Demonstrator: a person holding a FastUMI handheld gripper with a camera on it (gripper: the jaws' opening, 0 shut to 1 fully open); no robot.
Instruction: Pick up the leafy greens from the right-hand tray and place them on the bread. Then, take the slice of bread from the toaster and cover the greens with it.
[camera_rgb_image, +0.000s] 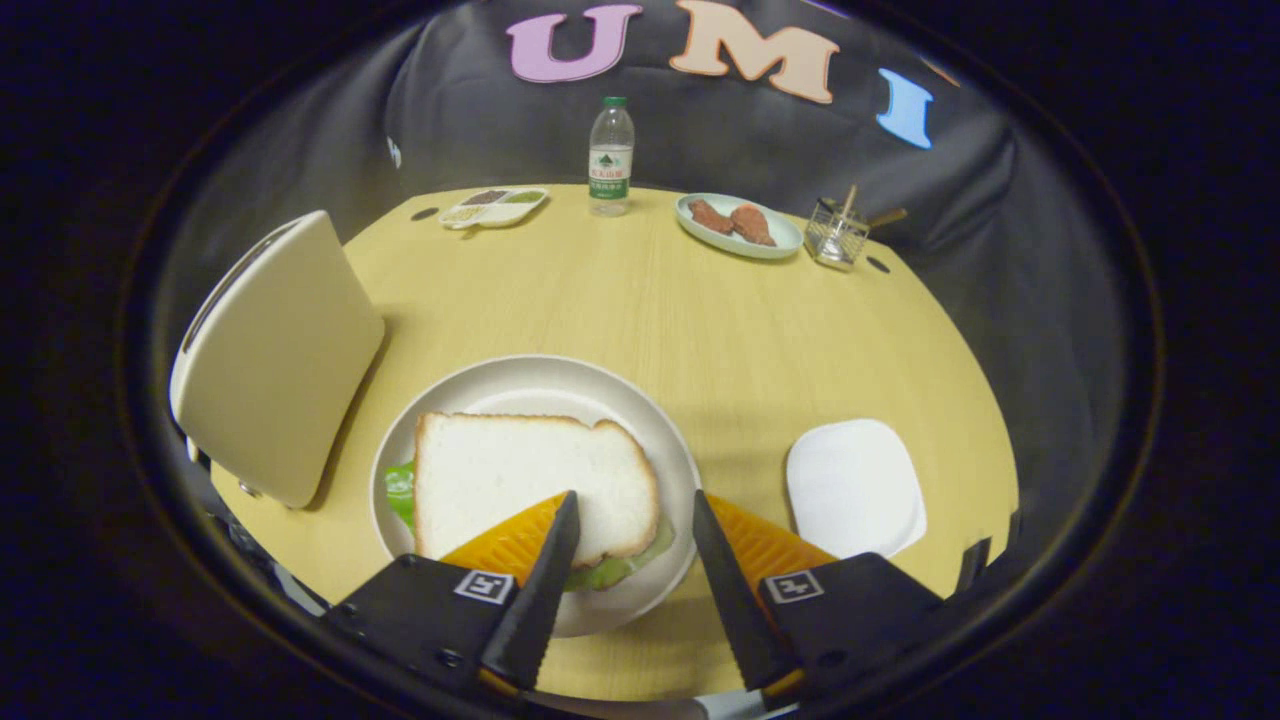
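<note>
Under the bread slice (530, 480), leafy greens (400, 492) (mostly hidden), claw (632, 515) agape.

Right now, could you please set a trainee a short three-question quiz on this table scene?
1. True or false: the top bread slice already covers the greens on the plate.
2. Multiple choice: the claw is A) shut on the bread, B) open above the plate's near edge, C) shut on the bottle.
3. Short answer: what stands just left of the plate?

Key:
1. True; greens peek out at the slice's left and near edges.
2. B; the fingers stand apart, holding nothing.
3. The toaster. The white tray lies to the plate's right, and the bottle stands at the far edge of the table.
</note>
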